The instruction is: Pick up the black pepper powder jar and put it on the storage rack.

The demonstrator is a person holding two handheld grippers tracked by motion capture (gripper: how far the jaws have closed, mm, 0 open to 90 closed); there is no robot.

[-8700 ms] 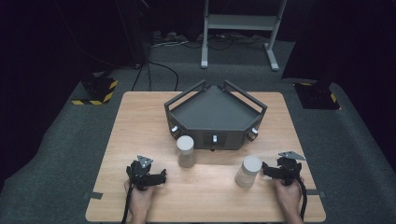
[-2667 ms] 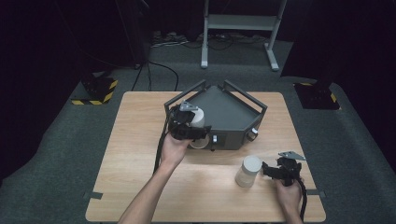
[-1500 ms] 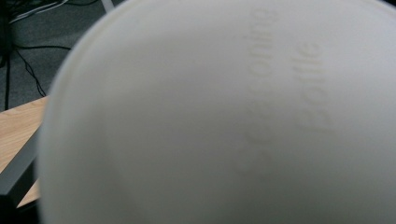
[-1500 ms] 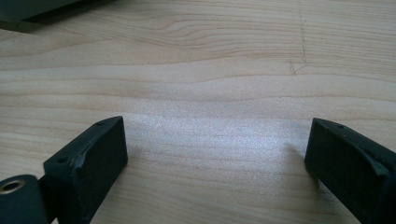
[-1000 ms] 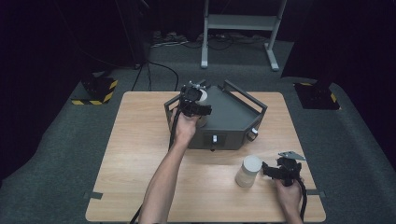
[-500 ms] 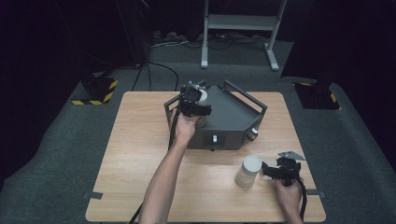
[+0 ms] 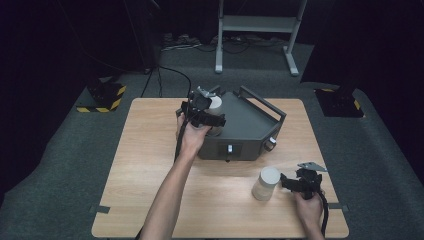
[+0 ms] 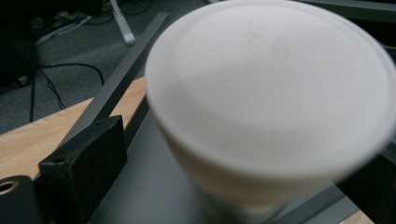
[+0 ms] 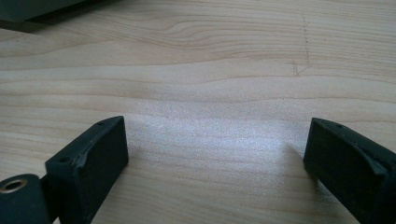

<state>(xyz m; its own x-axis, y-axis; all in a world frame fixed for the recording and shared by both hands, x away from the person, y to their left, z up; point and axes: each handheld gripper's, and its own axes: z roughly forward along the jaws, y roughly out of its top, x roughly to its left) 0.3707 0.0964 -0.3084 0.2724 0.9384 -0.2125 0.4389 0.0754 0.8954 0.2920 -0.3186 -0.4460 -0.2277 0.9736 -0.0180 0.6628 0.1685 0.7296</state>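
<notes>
White cup [image 8: 275, 107] — on grey tray [image 7: 250, 125], released

Two white cylindrical plastic containers are on view: one [image 7: 215, 106] stands on the single dark grey angular metal tray with raised rail handles [image 7: 250, 125], at its left rear corner, and the other [image 7: 265, 183] stands on the one light wooden table [image 7: 145, 150] just in front of that tray's right end. Two black hand-held grippers are counted, one [image 7: 212, 119] over the tray's left corner and one [image 7: 286, 182] in front of the tray to the right. Two yellow-and-black striped floor blocks lie off the table, one [image 7: 102, 97] well left of the tray and one [image 7: 340, 102] well right of it.
</notes>
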